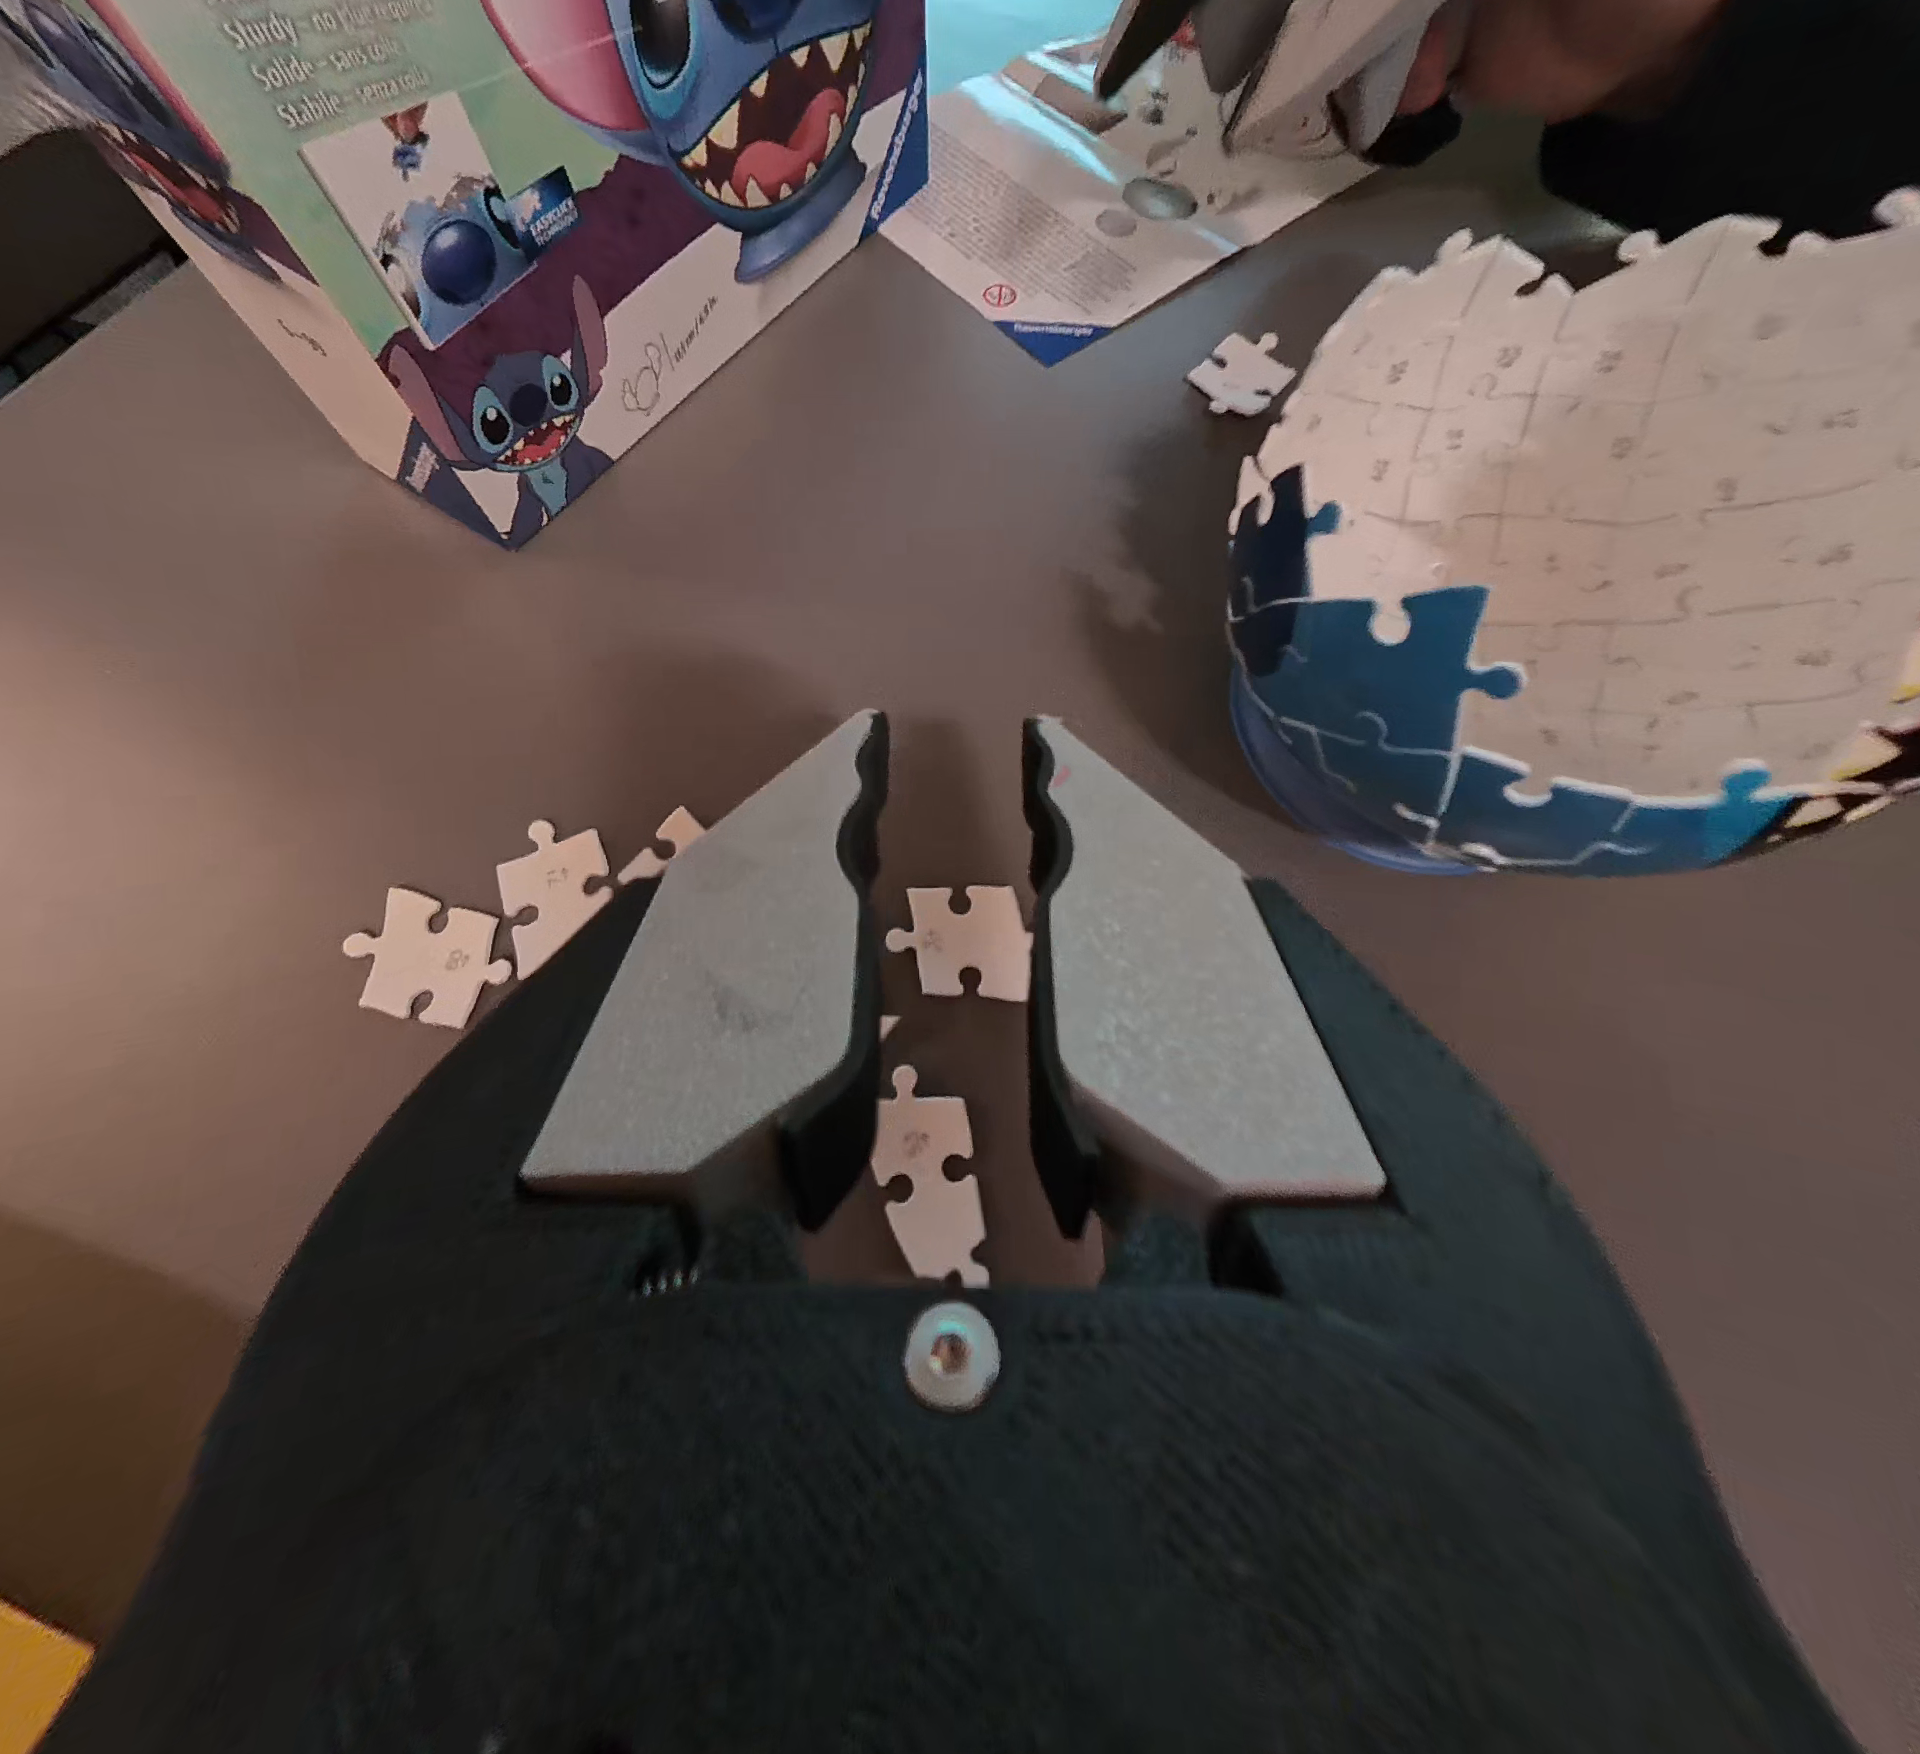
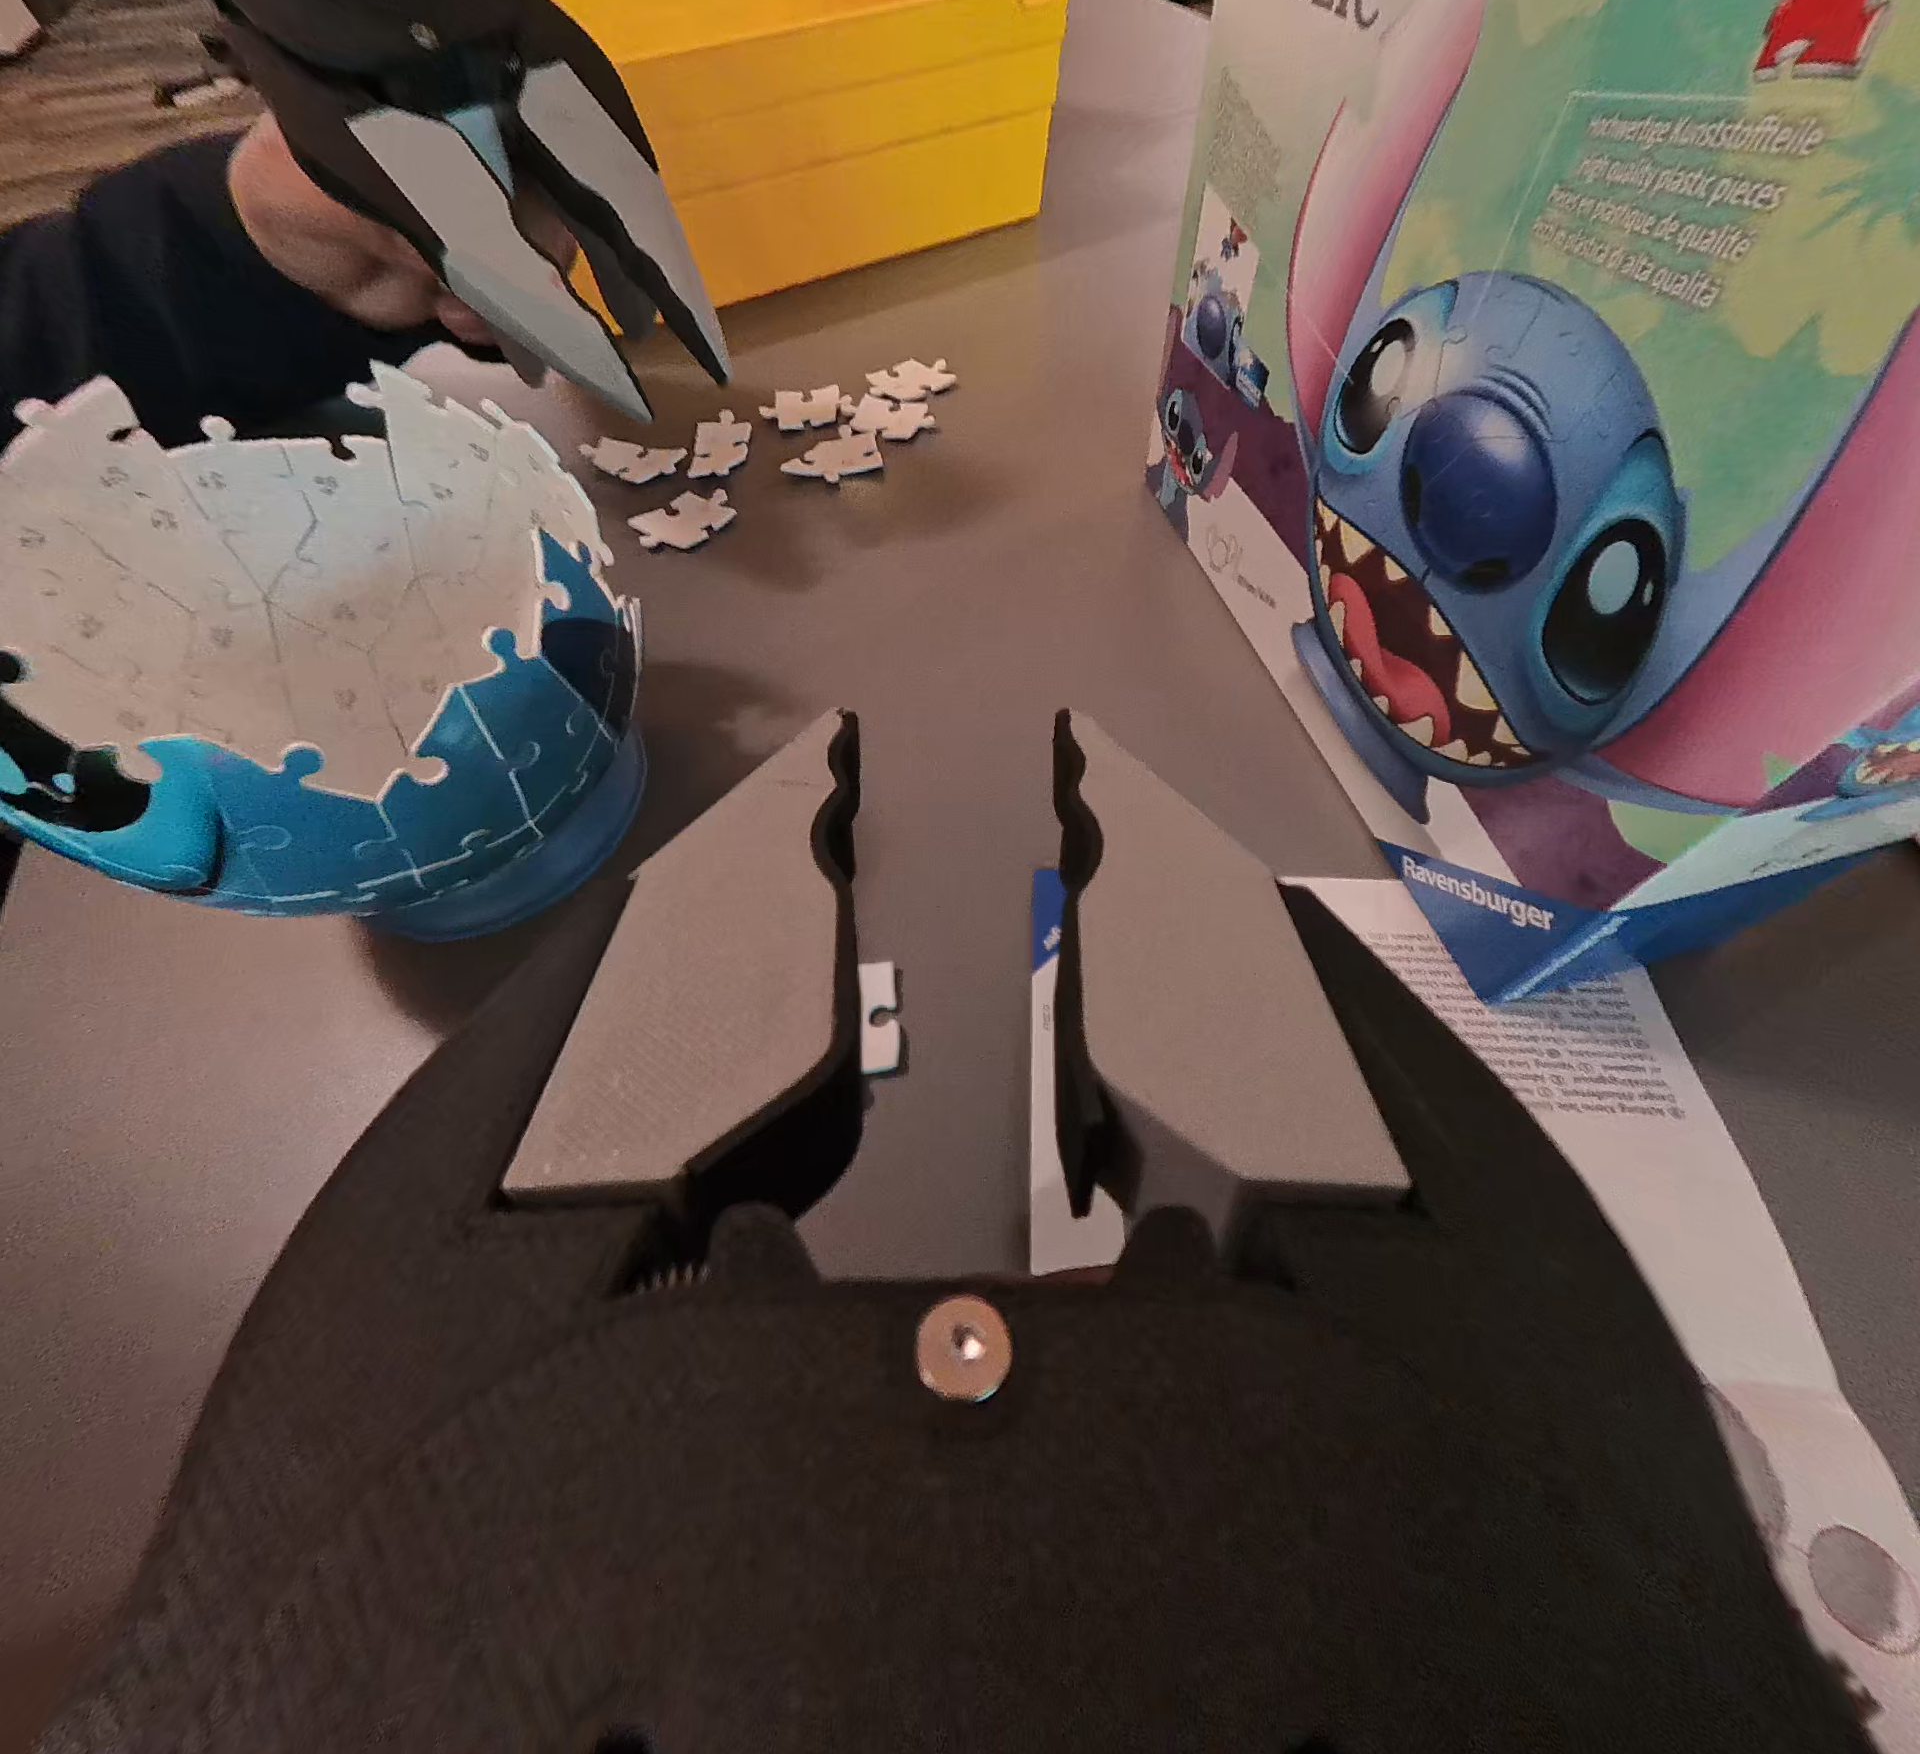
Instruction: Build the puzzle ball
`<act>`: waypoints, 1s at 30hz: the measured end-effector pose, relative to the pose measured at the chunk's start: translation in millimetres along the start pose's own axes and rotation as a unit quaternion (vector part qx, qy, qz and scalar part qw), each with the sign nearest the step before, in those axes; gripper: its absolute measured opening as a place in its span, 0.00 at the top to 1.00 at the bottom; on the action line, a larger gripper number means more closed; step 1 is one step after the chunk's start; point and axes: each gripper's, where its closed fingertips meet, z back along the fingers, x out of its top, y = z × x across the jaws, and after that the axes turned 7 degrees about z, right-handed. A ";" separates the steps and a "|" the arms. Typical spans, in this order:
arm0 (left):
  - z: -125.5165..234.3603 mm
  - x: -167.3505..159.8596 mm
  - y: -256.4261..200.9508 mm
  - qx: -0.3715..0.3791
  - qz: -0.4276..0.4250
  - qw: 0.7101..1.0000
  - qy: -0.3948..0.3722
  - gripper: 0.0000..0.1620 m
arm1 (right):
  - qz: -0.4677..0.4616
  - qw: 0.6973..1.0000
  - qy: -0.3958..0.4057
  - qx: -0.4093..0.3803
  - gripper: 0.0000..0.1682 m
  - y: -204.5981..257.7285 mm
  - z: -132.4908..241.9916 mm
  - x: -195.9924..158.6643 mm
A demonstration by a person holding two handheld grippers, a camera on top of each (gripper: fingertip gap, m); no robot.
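The left gripper [image 1: 956, 738] hung low over the grey table [image 1: 727, 624] in the middle of its own view. Its two grey fingers [image 1: 748, 956] stood apart with nothing between them, so the claw was let go. Loose white puzzle pieces [image 1: 428, 956] lay flat on the table under and beside it, at the lower left of the frame. One more single piece [image 1: 1242, 372] lay by itself near the top rim of the puzzle ball [image 1: 1621, 561].

The puzzle ball was only half built. It looked like an open bowl, white inside and blue outside, and it sat on a blue ring at the right edge of the left wrist view. In the right wrist view it was at the left edge.

The right gripper [image 2: 956, 738] was also let go, with its fingers wide apart and empty. Under it a small white piece [image 2: 881, 1018] peeked out beside one finger. A paper sheet [image 2: 1558, 1081] lay at the lower right of that view. The tall puzzle box [image 2: 1558, 354] with a blue cartoon face stood upright on the right. A yellow bin [image 2: 831, 94] sat at the top, behind the white pieces.
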 end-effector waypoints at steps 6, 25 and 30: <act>-1.1 -11.5 -2.9 -0.031 0.010 0.999 0.022 0.84 | 0.006 0.999 -0.036 0.023 0.72 7.4 5.1 6.1; 1.2 -18.6 -16.7 -0.029 -0.038 0.999 0.018 0.72 | 0.009 0.999 -0.043 0.004 0.55 15.7 15.0 -10.1; -4.3 -21.6 -13.7 -0.017 -0.032 0.999 0.023 0.74 | 0.002 0.999 -0.046 -0.009 0.56 12.4 18.3 -10.5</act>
